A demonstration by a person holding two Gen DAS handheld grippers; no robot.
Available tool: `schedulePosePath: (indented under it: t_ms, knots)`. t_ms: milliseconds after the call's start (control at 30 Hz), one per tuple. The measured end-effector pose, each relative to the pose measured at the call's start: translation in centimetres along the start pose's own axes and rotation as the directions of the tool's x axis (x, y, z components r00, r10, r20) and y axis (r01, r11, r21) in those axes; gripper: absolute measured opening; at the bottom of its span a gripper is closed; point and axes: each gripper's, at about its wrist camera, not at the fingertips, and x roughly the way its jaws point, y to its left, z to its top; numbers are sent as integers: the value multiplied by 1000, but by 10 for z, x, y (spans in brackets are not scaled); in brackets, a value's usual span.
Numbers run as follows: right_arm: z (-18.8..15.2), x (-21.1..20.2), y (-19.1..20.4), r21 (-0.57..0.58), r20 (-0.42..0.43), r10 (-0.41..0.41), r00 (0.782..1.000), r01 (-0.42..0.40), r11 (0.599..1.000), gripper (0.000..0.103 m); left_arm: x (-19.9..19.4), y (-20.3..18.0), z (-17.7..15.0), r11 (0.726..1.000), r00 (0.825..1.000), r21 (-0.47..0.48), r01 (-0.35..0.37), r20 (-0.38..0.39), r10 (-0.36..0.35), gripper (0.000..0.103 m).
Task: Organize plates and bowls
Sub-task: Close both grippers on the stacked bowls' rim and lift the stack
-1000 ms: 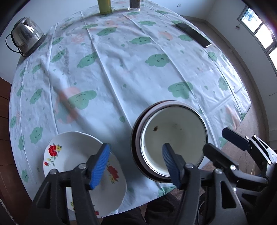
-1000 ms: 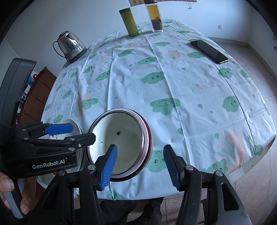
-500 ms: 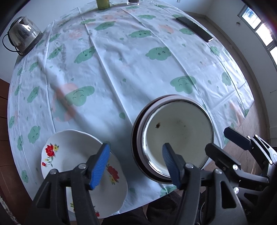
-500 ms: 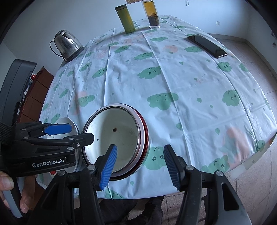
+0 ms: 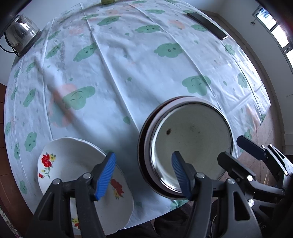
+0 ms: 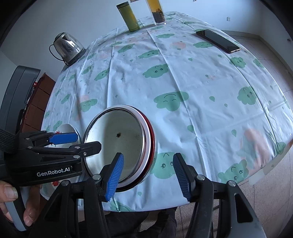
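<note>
A white enamel bowl with a red outside (image 5: 190, 142) sits near the table's front edge; it also shows in the right wrist view (image 6: 120, 144). A white plate with red flowers (image 5: 73, 164) lies to its left, at the front edge, partly over it. My left gripper (image 5: 142, 174) is open and empty above the gap between plate and bowl. My right gripper (image 6: 146, 172) is open and empty over the bowl's right rim. The plate's edge (image 6: 68, 129) peeks out behind the left gripper in the right wrist view.
A glass kettle (image 6: 66, 47) stands at the far left. A green flask (image 6: 128, 16) and a glass of tea (image 6: 157, 12) stand at the far edge. A phone (image 6: 218, 41) lies at the far right. The cloud-print tablecloth (image 6: 183, 73) covers the round table.
Both grippers have drawn a little closer to the table and bowl. Both stay open. Bowl and plate have not moved.
</note>
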Motion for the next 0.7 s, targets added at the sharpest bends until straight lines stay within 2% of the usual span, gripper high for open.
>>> schedulePosePath:
  t_ms: [167, 233, 300, 333, 600, 700]
  knots:
    - [0, 3, 4, -13, -4, 21, 1000, -21, 1000, 57, 7, -1, 1, 1000, 1000, -2, 22, -17, -22, 58]
    - [0, 6, 4, -15, -11, 26, 1000, -26, 1000, 50, 9, -2, 2, 999, 999, 1, 35, -27, -35, 48]
    - [0, 11, 4, -10, -28, 40, 999, -40, 999, 38, 13, -3, 2, 999, 998, 2, 50, -43, -50, 34]
    - [-1, 12, 4, -10, -33, 33, 999, -33, 999, 37, 16, -4, 2, 998, 997, 3, 59, -57, -58, 30]
    - [-2, 14, 0, 11, -33, 32, 999, -31, 999, 30, 22, -9, 2, 999, 999, 31, 8, -50, -7, 28]
    - [-2, 13, -1, 21, -31, 29, 999, -28, 999, 29, 23, -10, 2, 1000, 998, 22, 16, -54, -15, 28]
